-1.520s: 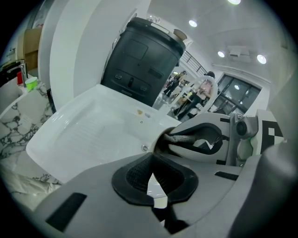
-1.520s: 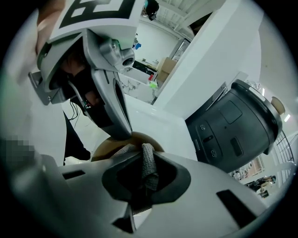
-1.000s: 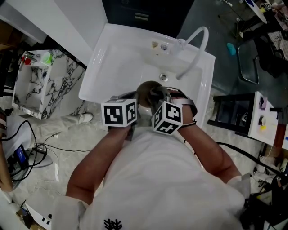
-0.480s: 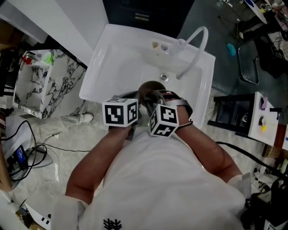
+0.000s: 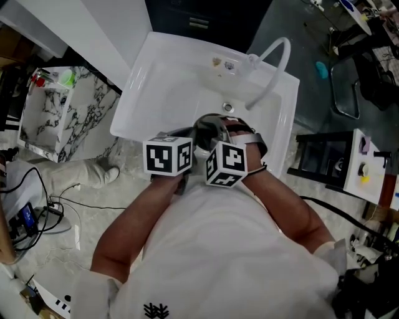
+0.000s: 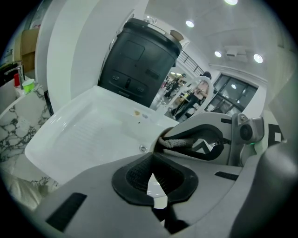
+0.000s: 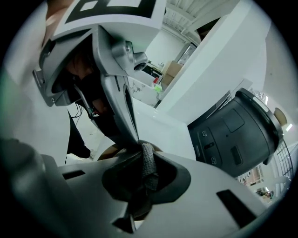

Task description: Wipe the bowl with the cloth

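Wiping step, frame centre: right gripper (image 7: 142, 186) fingers pinch grey knitted cloth (image 7: 148, 165) against dark round bowl (image 5: 207, 124). Left gripper (image 6: 158, 201) fingers are pressed together. The next move probably calls for sweeping round the wall.

A white sink (image 5: 156, 81) is sitting below a dark cabinet (image 5: 199, 19), a white hose (image 5: 274, 76) curving toward its drain (image 5: 228, 107). A marble counter (image 5: 81, 118) is standing left, cables (image 5: 56, 209) trailing across the floor.
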